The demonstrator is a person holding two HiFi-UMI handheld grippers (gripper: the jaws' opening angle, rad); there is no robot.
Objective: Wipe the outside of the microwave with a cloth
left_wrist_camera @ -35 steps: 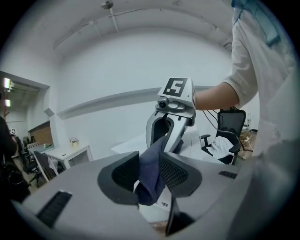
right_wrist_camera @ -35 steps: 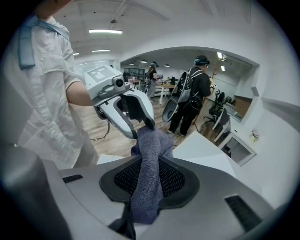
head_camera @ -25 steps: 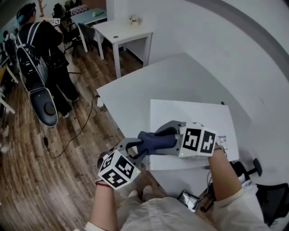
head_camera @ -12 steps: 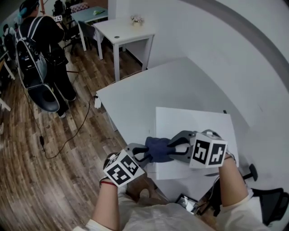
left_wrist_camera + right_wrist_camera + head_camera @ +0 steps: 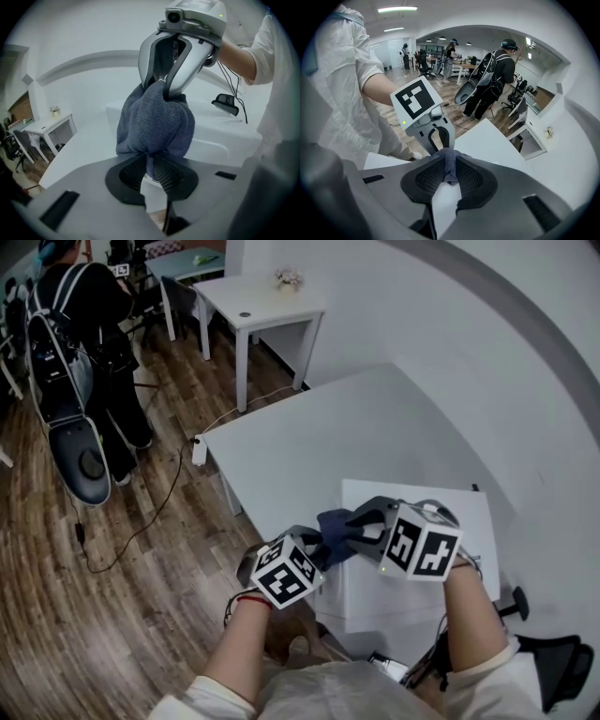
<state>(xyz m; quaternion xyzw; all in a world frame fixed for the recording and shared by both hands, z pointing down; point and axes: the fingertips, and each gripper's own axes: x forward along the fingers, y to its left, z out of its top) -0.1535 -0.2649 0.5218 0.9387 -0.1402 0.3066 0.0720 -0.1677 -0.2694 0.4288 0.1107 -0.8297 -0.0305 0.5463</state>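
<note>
- The cloth (image 5: 337, 525), dark blue and bunched, hangs between the two grippers over the left edge of the microwave (image 5: 464, 507), just below the middle of the head view.
- Its long axis runs roughly from 8 o'clock to 2 o'clock in that view, one end in each gripper.
- The left gripper (image 5: 314, 542) comes in from 7 o'clock. Its fingers are closing, and in its own view the pads pinch a thin fold at the cloth's lower end.
- The right gripper (image 5: 364, 519) comes in from 4 o'clock, pointing steeply down. Its fingers are closing too, with the cloth's other end squeezed between the pads.
- The microwave is a white box whose flat top faces up. It sits at the near right part of the white table (image 5: 328, 437), at 5 o'clock.
- Only the two grippers crowd the cloth, one on each side.
- At 11 o'clock a person (image 5: 89, 324) with a backpack stands on the wooden floor (image 5: 112, 615), well apart.
- A small white table (image 5: 267, 301) stands at 12 o'clock.
- A black chair (image 5: 553, 662) shows at 4 o'clock, at the edge of the view.
</note>
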